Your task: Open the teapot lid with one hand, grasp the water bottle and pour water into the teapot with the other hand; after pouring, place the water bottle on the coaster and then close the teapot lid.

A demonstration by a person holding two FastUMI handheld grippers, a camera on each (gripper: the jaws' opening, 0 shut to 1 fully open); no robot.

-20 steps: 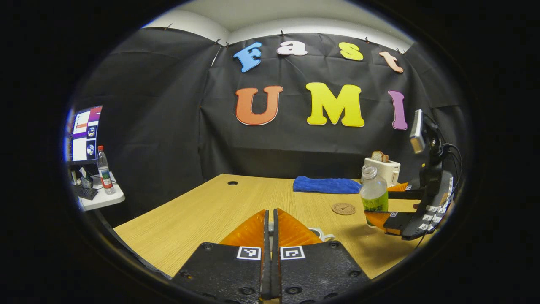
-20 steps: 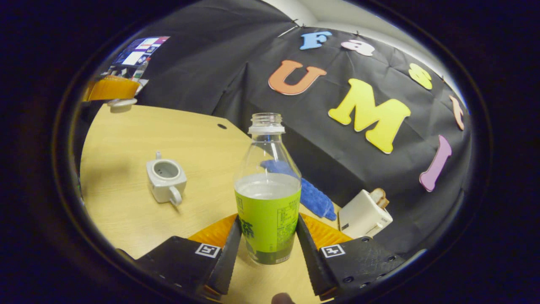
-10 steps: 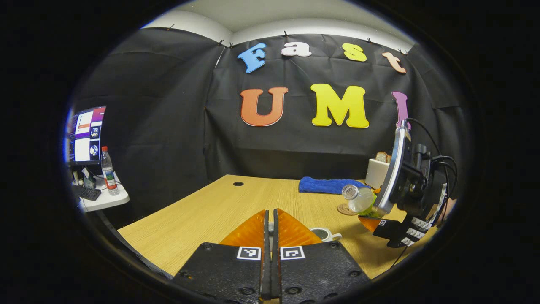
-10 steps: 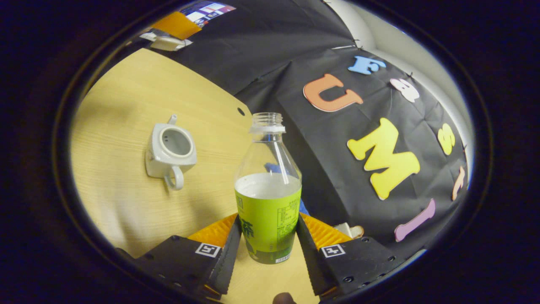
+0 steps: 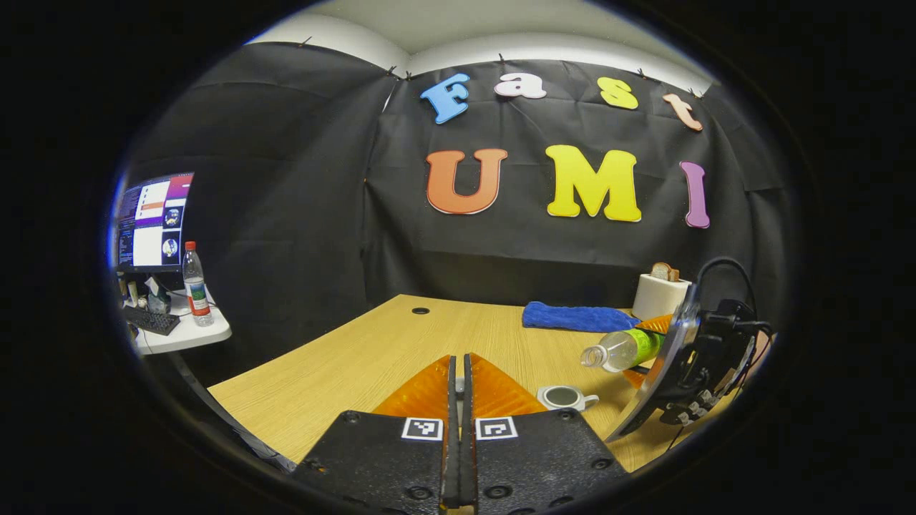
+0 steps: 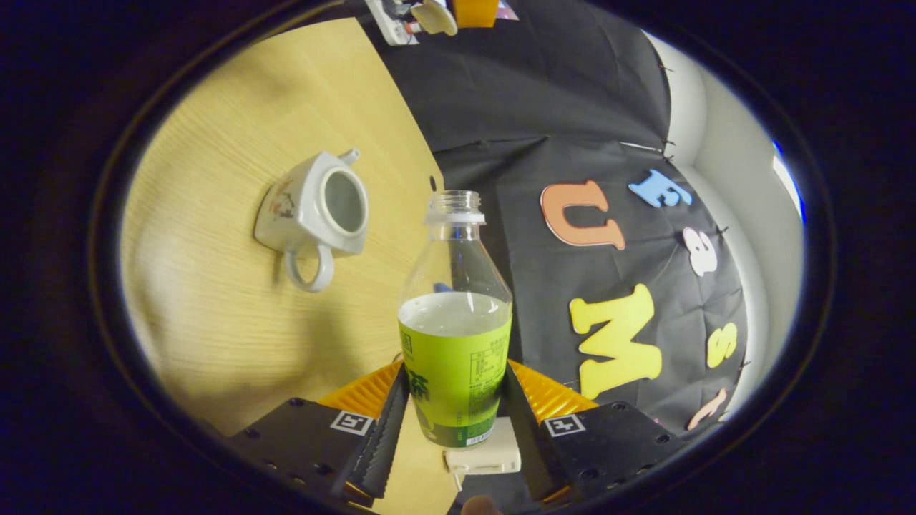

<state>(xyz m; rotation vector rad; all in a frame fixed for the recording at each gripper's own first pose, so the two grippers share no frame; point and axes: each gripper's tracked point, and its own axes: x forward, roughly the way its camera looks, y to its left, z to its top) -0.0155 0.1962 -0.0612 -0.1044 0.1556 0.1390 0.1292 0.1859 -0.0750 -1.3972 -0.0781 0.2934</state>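
Observation:
The white teapot (image 5: 565, 397) stands on the wooden table (image 5: 372, 357) with its top open; in the right gripper view the teapot (image 6: 315, 207) shows its handle and hollow inside. My right gripper (image 6: 454, 400) is shut on the green-labelled water bottle (image 6: 454, 343), which has no cap and is partly full. In the left gripper view the bottle (image 5: 622, 349) lies almost level, its mouth pointing left, just above and right of the teapot, with the right gripper (image 5: 644, 350) around it. My left gripper (image 5: 459, 365) is shut; the right gripper view shows it holding the white lid (image 6: 433, 16) far off.
A blue towel (image 5: 576, 317) and a white toaster (image 5: 662, 293) with bread sit at the table's back right. To the left is a small side table (image 5: 182, 336) with a monitor (image 5: 154, 222), a keyboard and another bottle (image 5: 195, 286).
My right gripper has tipped the bottle from upright to nearly level and brought its mouth toward the teapot. The left gripper has stayed shut and shifted slightly.

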